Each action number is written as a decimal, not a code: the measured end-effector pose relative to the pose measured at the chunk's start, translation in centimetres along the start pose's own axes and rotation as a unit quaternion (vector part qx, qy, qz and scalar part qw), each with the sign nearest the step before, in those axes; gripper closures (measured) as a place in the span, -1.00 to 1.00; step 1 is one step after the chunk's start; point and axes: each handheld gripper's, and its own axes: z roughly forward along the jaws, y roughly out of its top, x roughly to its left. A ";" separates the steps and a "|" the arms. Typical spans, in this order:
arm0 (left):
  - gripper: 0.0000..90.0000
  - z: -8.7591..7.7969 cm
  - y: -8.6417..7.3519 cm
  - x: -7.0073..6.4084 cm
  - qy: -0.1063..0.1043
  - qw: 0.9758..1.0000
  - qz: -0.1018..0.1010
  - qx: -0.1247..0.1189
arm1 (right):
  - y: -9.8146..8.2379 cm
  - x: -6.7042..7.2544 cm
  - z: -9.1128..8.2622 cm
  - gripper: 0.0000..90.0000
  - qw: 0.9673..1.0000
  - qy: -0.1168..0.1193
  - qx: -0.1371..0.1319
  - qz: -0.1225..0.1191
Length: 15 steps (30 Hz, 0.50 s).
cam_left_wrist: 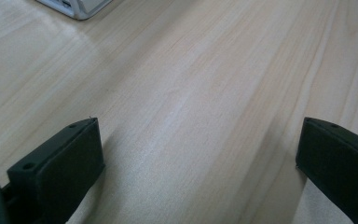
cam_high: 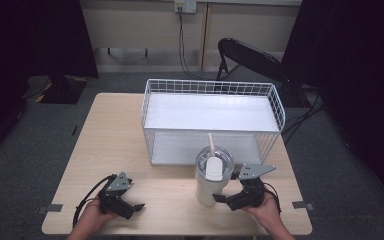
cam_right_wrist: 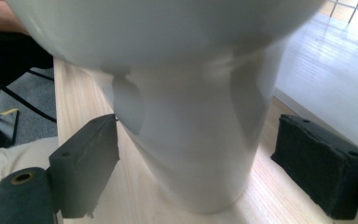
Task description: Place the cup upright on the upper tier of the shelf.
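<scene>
Basket (cam_high: 212,87) behind tumbler (cam_high: 211,182) (close).

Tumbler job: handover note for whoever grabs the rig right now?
Right gripper: open, fingers either side of the tumbler's narrow base, not yet closed; contact unclear.
Left gripper: open, idle over bare table at the near left.
White tumbler: upright with lid and straw, standing on the table just in front of the white wire basket.
Done: right gripper lined up on the base.
Left: probably close, lift, and move it, likely into the basket.
</scene>
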 end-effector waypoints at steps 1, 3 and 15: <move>-1.00 0.0 0.0 0.0 0.000 1.000 0.000 0.000 | 0.0 0.0 0.0 -0.70 1.000 0.002 -0.004 0.001; -1.00 0.0 0.0 0.0 0.000 1.000 0.000 0.000 | 0.1 0.0 0.1 -0.70 1.000 0.003 -0.006 0.002; -1.00 0.0 0.0 0.0 0.000 1.000 -0.001 -0.001 | 0.6 0.2 0.6 -0.75 1.000 0.007 -0.023 -0.008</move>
